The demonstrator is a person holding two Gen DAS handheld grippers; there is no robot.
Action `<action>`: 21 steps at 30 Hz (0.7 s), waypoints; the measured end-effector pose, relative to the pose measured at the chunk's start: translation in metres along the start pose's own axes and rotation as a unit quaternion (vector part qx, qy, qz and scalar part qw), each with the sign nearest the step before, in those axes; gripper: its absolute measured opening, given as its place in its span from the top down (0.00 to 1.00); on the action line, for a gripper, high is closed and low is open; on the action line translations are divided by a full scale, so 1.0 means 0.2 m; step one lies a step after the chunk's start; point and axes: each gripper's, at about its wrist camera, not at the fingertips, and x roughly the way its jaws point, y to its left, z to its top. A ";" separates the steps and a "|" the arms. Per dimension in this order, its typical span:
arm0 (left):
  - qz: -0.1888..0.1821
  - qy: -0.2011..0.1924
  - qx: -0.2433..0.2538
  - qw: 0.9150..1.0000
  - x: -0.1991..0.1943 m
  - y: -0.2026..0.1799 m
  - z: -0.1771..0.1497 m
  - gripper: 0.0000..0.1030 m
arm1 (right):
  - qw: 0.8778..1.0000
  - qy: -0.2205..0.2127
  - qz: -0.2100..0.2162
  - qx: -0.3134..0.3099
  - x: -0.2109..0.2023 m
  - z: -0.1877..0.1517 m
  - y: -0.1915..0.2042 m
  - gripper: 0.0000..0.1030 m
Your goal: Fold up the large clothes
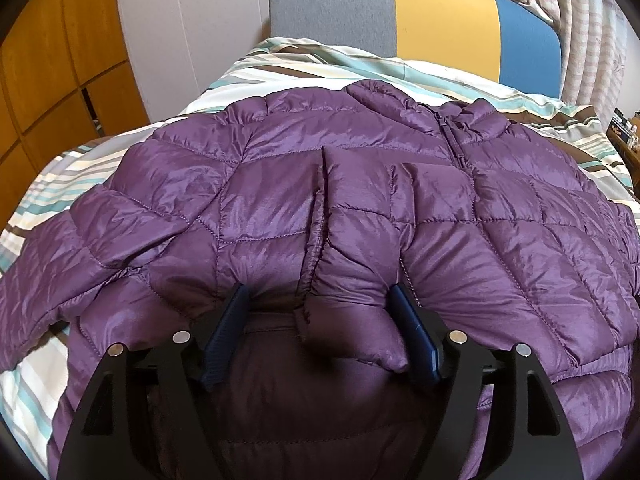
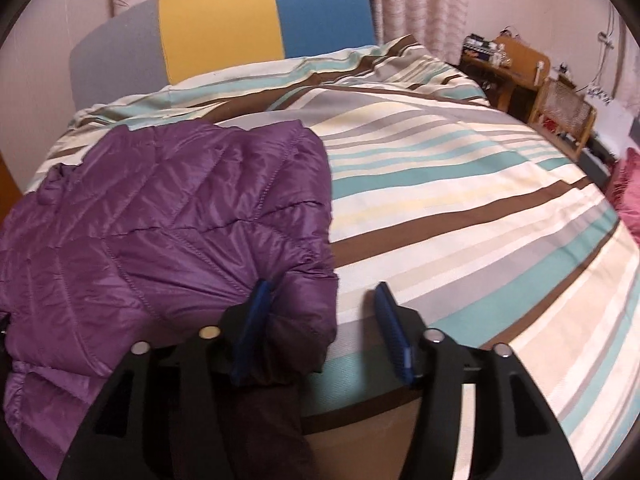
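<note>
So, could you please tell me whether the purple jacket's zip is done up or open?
Done up: the purple jacket shows its zip closed at the collar.

The left tool is black plastic; it has two thick arms with cut-out holes; each arm has round silver pins on top; its two fingers are dark blue with small ridges; the right tool looks the same: black arms, silver pins, blue ridged fingers.
</note>
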 end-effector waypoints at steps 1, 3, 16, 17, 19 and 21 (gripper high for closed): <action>0.001 0.000 0.000 1.000 0.00 0.00 0.00 0.27 | 1.000 0.000 -0.002 -0.001 0.00 -0.01 0.00 0.44; 0.002 0.001 -0.003 1.000 -0.02 0.01 0.00 0.17 | 1.000 0.000 -0.007 0.000 0.00 -0.01 -0.01 0.42; -0.064 -0.019 -0.125 0.990 -0.26 0.38 -0.10 0.05 | 0.999 -0.005 -0.034 -0.006 -0.01 -0.01 0.00 0.31; -0.061 -0.023 -0.140 0.988 -0.28 0.45 -0.11 0.05 | 0.999 -0.005 -0.034 -0.006 -0.01 -0.01 0.00 0.31; -0.050 -0.028 -0.152 0.987 -0.32 0.54 -0.12 0.05 | 0.999 -0.005 -0.034 -0.007 -0.01 -0.01 0.00 0.31; -0.034 -0.040 -0.161 0.986 -0.36 0.64 -0.14 0.05 | 0.999 -0.005 -0.034 -0.007 -0.01 -0.01 0.00 0.31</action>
